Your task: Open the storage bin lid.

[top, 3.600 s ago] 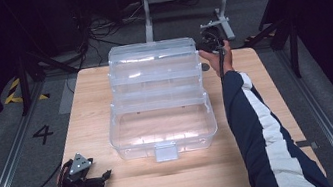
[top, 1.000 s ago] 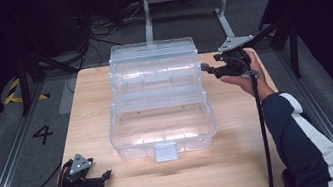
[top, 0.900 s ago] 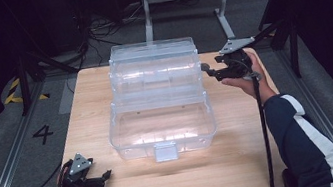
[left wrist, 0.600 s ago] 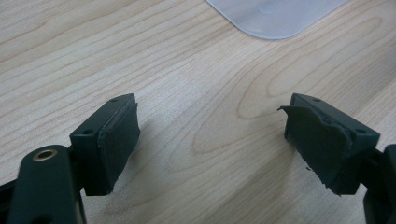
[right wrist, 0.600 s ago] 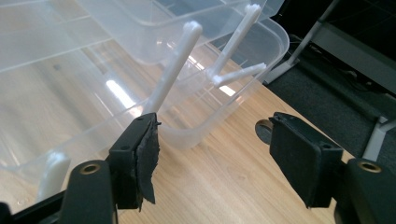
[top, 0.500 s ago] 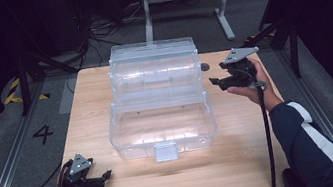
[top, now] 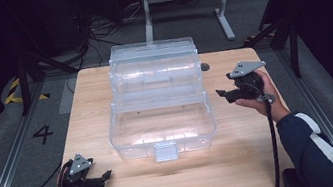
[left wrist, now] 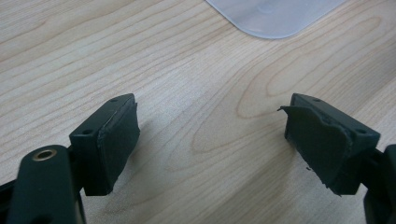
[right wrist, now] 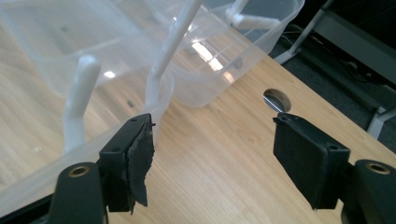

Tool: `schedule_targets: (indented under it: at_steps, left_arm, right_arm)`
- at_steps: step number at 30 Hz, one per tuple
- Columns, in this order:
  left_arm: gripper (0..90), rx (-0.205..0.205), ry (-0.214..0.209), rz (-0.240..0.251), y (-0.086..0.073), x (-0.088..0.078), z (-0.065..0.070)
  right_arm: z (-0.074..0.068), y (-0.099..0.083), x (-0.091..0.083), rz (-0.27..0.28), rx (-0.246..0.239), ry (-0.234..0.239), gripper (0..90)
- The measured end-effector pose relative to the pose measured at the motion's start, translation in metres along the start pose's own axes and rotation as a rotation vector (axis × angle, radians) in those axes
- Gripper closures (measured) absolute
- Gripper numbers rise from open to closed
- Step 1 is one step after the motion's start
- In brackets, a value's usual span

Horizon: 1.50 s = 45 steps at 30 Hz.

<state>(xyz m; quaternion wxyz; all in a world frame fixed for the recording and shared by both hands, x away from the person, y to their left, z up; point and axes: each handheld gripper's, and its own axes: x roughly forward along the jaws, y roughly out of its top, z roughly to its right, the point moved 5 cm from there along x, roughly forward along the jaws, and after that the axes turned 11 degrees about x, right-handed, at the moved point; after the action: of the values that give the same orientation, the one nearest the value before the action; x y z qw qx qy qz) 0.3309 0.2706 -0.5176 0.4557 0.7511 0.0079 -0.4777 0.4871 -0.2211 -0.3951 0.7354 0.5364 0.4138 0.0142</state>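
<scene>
The clear plastic tiered box [top: 158,100] stands open at the middle of the wooden table [top: 246,162], its trays stepped upward toward the far edge and a small latch tab [top: 165,151] facing the person. The right gripper [top: 223,95] is held just beside the box's right flank, apart from it; its jaws have just been opening and stand spread with only bare table between them, nothing gripped. In the right gripper view the white link arms [right wrist: 173,44] that carry the trays show close ahead of the left jaw, beside a round hole [right wrist: 276,100] in the tabletop. The left gripper [top: 105,175] rests low at the near left corner, jaws released and empty, well apart from the box. Judgement: the box is light, thin-walled and smooth, hence likely to slide on the wood and flex under a hard pinch; the hinged arms look slender and should not bear a sideways load. The sounder holds are a tray rim or the front lip by the latch, with the other gripper steadying the base.
</scene>
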Motion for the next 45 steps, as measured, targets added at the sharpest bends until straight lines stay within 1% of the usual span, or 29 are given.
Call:
schedule_targets:
  at_steps: [3, 7, 10, 12, 13, 14, 15, 16, 19, 22, 24, 25, 27, 29, 31, 33, 35, 37, 38, 39, 41, 42, 43, 45]
  left_arm:
    - [18.1, 0.001, 0.000, 0.001, 0.000, 0.000, 0.000]
    - [18.0, 0.002, -0.001, 0.001, 0.000, 0.000, 0.000]
    - [17.8, 0.005, -0.002, 0.001, 0.000, 0.000, 0.000]
    - [17.7, 0.004, -0.003, 0.002, 0.000, 0.000, 0.000]
    - [17.7, 0.004, -0.004, 0.002, 0.000, 0.000, 0.000]
    - [17.6, 0.004, -0.004, 0.002, 0.000, 0.000, 0.000]
    - [17.5, 0.006, -0.004, 0.001, 0.000, 0.000, 0.000]
    - [17.4, 0.007, -0.005, 0.001, 0.000, 0.000, 0.000]
    - [17.3, 0.005, -0.006, 0.000, 0.000, 0.001, 0.000]
    - [17.1, 0.004, -0.007, 0.000, 0.000, 0.001, 0.000]
    - [17.1, 0.005, -0.007, 0.000, 0.000, 0.001, 0.000]
    - [17.1, 0.004, -0.006, 0.001, 0.000, 0.001, 0.000]
    - [17.1, 0.003, -0.006, 0.001, 0.000, 0.001, 0.000]
    - [17.1, 0.003, -0.005, 0.002, 0.000, 0.001, 0.000]
    - [17.1, 0.001, -0.005, 0.001, 0.000, 0.001, 0.000]
    - [17.1, 0.003, -0.005, 0.001, 0.000, 0.000, 0.000]
    - [17.1, 0.001, -0.006, -0.001, 0.000, 0.000, 0.001]
    - [17.1, 0.000, -0.006, -0.003, 0.000, 0.000, 0.001]
    - [17.1, 0.000, -0.007, -0.002, 0.000, 0.000, 0.001]
    - [17.0, 0.000, -0.007, -0.002, 0.000, 0.000, 0.001]
    - [17.0, 0.000, -0.007, -0.002, 0.000, 0.000, 0.001]
    - [17.0, 0.001, -0.007, -0.003, 0.000, 0.000, 0.001]
    - [16.8, 0.008, -0.006, -0.002, 0.000, 0.000, 0.000]
    - [16.6, 0.008, -0.011, -0.001, 0.000, 0.000, 0.001]
  right_arm:
    - [0.000, -0.010, -0.002, -0.013, -0.009, -0.012, 28.4]
    - [-0.002, -0.025, -0.006, -0.018, -0.011, -0.013, 27.9]
    - [-0.002, -0.036, -0.008, -0.034, -0.007, -0.010, 27.2]
    - [-0.001, -0.042, -0.008, -0.041, 0.003, -0.009, 26.4]
    - [-0.001, -0.046, -0.009, -0.062, 0.029, 0.007, 24.9]
    - [0.000, -0.050, -0.009, -0.062, 0.038, 0.013, 25.3]
    - [0.000, -0.054, -0.010, -0.053, 0.026, -0.007, 26.2]
    - [0.001, -0.057, -0.010, -0.057, 0.014, -0.019, 26.2]
    - [-0.001, -0.064, -0.011, -0.073, 0.022, -0.012, 25.7]
    - [-0.003, -0.074, -0.012, -0.076, 0.021, -0.020, 25.4]
    - [-0.004, -0.083, -0.013, -0.077, 0.036, -0.014, 24.7]
    - [-0.005, -0.088, -0.013, -0.082, 0.039, -0.014, 24.5]
    - [-0.006, -0.096, -0.013, -0.096, 0.060, -0.008, 23.1]
    - [-0.006, -0.105, -0.013, -0.103, 0.065, -0.010, 22.6]
    - [-0.007, -0.113, -0.013, -0.123, 0.090, 0.001, 21.5]
    - [-0.008, -0.121, -0.013, -0.134, 0.091, 0.002, 20.6]
    - [-0.008, -0.124, -0.014, -0.138, 0.096, -0.006, 20.6]
    - [-0.009, -0.131, -0.015, -0.135, 0.116, -0.001, 19.8]
    - [-0.009, -0.134, -0.015, -0.140, 0.117, -0.008, 19.2]
    - [-0.009, -0.138, -0.015, -0.142, 0.128, -0.011, 19.1]
    - [-0.011, -0.144, -0.015, -0.134, 0.144, -0.003, 19.1]
    - [-0.012, -0.147, -0.015, -0.139, 0.150, 0.002, 19.1]
    - [-0.014, -0.151, -0.015, -0.142, 0.152, 0.007, 18.8]
    - [-0.017, -0.154, -0.015, -0.139, 0.148, 0.004, 18.7]
